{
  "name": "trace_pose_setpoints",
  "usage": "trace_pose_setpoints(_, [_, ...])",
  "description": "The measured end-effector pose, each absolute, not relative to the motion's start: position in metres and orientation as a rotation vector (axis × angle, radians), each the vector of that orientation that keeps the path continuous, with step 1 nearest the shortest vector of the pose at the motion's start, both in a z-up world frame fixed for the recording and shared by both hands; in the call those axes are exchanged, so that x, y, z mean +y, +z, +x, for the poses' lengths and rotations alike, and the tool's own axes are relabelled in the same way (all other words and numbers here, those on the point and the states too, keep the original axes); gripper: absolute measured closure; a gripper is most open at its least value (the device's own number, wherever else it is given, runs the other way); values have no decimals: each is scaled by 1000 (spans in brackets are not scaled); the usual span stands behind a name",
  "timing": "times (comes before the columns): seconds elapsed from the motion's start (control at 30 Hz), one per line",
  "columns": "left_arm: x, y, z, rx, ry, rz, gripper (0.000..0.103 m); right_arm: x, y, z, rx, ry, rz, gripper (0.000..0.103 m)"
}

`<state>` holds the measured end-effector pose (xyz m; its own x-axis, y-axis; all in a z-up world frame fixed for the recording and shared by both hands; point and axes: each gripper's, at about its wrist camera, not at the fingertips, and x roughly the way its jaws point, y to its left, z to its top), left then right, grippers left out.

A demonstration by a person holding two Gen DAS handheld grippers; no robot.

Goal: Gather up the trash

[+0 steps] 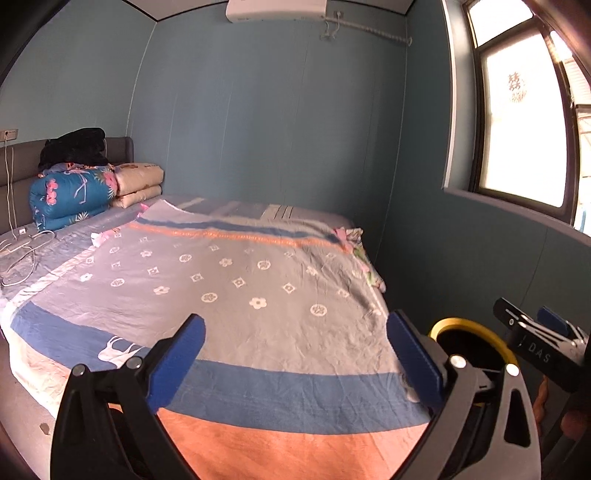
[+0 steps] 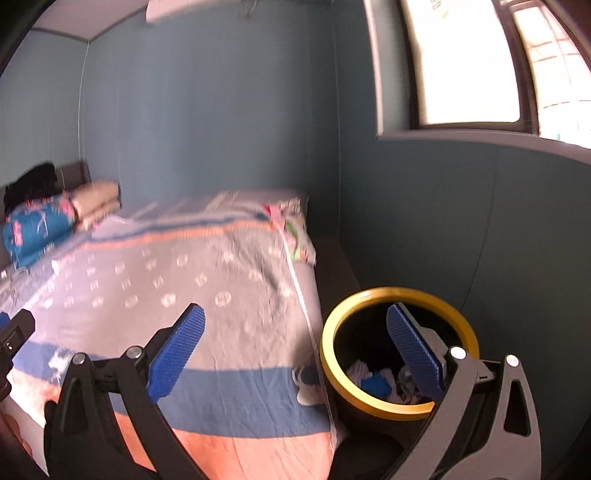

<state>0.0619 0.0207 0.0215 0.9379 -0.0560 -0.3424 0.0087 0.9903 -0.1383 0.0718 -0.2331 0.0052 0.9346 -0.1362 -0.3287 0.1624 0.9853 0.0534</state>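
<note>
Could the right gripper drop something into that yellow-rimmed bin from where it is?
Probably yes: the right gripper is open and empty, one finger already over the bin, whose mouth is uncovered beside the bed.

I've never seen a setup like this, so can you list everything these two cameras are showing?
bed: one, grey, blue and orange patterned sheet, fills the middle
folded quilts: a stack, blue floral and beige, at the headboard
dark clothing: one heap, black, on top of the quilts
cables: several, white, left edge of the bed
crumpled cloth: one, floral, far right edge of the bed
bin: one, black with yellow rim, on the floor beside the bed, scraps inside
window: one, bright, right wall
air conditioner: one, white, top of the back wall
left gripper: blue pads, open, empty
right gripper: blue pads, open, empty
</note>
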Motion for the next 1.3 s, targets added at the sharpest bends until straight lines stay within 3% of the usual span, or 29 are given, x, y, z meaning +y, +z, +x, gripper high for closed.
trace_pose_setpoints(1.3, [21,30,35,312,-16,-193,8,-223,17,52,372,-132,78,8])
